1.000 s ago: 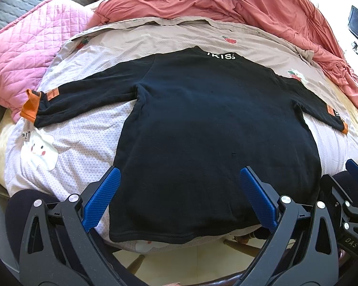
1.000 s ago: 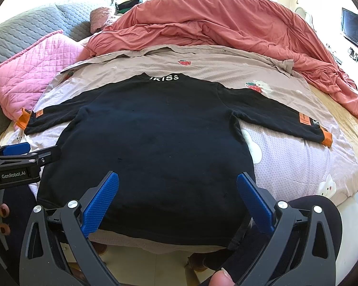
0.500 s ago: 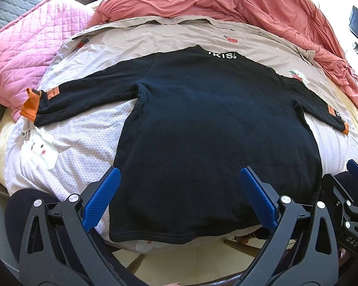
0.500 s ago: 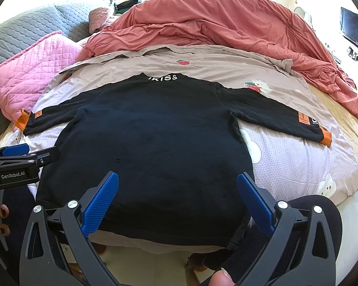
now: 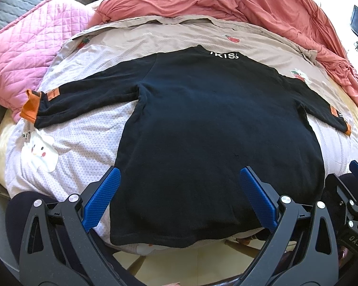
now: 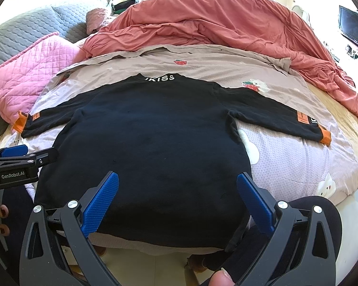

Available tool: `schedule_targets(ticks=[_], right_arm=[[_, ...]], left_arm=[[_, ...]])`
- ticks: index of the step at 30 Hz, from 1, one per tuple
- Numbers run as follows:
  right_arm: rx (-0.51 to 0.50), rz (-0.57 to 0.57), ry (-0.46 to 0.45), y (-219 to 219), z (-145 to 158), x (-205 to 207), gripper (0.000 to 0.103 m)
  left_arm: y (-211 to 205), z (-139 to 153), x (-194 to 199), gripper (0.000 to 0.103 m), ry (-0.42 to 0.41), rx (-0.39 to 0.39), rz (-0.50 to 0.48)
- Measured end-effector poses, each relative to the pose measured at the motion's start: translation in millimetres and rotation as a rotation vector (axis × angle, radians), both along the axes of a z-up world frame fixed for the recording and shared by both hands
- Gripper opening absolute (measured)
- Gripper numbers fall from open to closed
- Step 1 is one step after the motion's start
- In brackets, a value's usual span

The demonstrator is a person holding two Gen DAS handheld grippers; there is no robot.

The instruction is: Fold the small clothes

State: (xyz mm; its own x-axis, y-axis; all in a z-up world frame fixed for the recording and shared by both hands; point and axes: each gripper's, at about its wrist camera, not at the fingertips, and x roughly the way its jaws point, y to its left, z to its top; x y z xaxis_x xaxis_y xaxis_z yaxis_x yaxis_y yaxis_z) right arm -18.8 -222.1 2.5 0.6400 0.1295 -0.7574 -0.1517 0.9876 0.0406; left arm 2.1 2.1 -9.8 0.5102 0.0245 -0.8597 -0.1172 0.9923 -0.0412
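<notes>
While black sweater (image 5: 202, 124) lies flat on bed (image 5: 83, 128), left tongs (image 5: 179, 200) and right tongs (image 6: 177, 197) hover spread, empty, above hem.

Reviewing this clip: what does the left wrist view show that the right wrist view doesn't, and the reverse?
Only the left wrist view shows the open left gripper head-on, straddling the hem's left corner. Only the right wrist view shows the open right gripper head-on, a fingertip and the grey quilted headboard broadly. Both share the flat black long-sleeved shirt, orange cuffs, salmon duvet, pink quilted pillow.
</notes>
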Motion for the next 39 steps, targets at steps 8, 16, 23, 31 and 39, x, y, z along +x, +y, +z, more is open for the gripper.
schedule_targets(ticks=[8, 16, 23, 31, 39], right_arm=[[0.002, -0.002, 0.011, 0, 1, 9, 0.099], [-0.005, -0.014, 0.001, -1, 7, 34, 0.099], [-0.024, -0.022, -0.011, -3, 7, 57, 0.099], [-0.047, -0.046, -0.046, -2, 11, 97, 0.099], [-0.052, -0.097, -0.045, -10, 8, 152, 0.099]], left_arm=[[-3, 0, 11, 0.094, 0.007, 0.019, -0.001], [-9, 4, 31, 0.094, 0.000, 0.033, 0.009], [-14, 2, 51, 0.094, 0.011, 0.047, 0.010], [-19, 3, 82, 0.094, 0.001, 0.060, 0.023], [-24, 1, 119, 0.094, -0.004, 0.066, 0.038]])
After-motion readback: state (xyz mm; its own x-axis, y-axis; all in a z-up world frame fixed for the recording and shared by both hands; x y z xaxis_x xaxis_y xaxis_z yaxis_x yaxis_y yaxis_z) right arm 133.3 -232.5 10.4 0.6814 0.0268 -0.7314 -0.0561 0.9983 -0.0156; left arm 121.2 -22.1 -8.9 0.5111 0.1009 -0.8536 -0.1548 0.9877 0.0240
